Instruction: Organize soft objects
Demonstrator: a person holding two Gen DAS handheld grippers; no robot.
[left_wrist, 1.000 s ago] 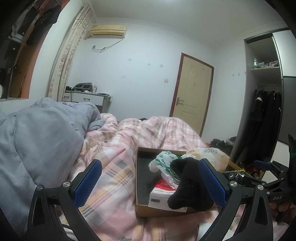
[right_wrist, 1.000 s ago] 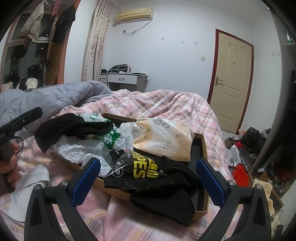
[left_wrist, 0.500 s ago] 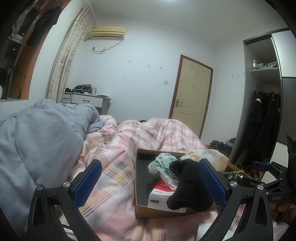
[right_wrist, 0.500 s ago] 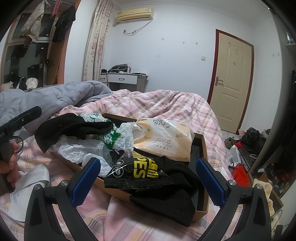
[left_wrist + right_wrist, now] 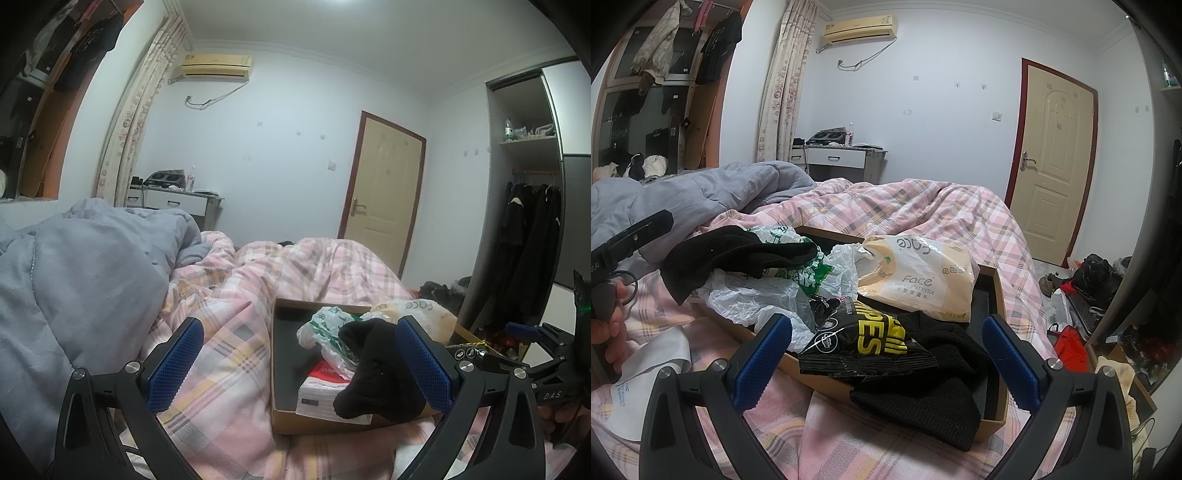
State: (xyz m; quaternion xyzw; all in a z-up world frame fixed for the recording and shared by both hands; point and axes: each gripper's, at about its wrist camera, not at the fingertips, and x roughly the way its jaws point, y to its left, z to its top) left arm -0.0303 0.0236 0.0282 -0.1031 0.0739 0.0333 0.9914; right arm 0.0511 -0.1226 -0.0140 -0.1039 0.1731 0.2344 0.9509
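Note:
A shallow cardboard box point(image 5: 997, 291) point(image 5: 284, 417) lies on the pink plaid bed. It holds a beige tissue pack point(image 5: 919, 282), a black and yellow snack bag point(image 5: 868, 341), a white and green plastic bag point(image 5: 768, 291) point(image 5: 325, 328), and black knit garments point(image 5: 923, 391) point(image 5: 731, 254) point(image 5: 376, 373) that hang over its edges. A red and white pack point(image 5: 325, 391) sits under the black garment in the left wrist view. My left gripper point(image 5: 299, 365) is open just before the box's near left corner. My right gripper point(image 5: 886, 358) is open over the snack bag, holding nothing.
A grey duvet point(image 5: 74, 280) is bunched at the left of the bed. A white cloth point(image 5: 646, 373) lies near a hand point(image 5: 609, 332) on the other gripper's handle. A door point(image 5: 1052, 162), a wardrobe with dark coats point(image 5: 532, 251) and floor clutter point(image 5: 1089, 288) stand to the right.

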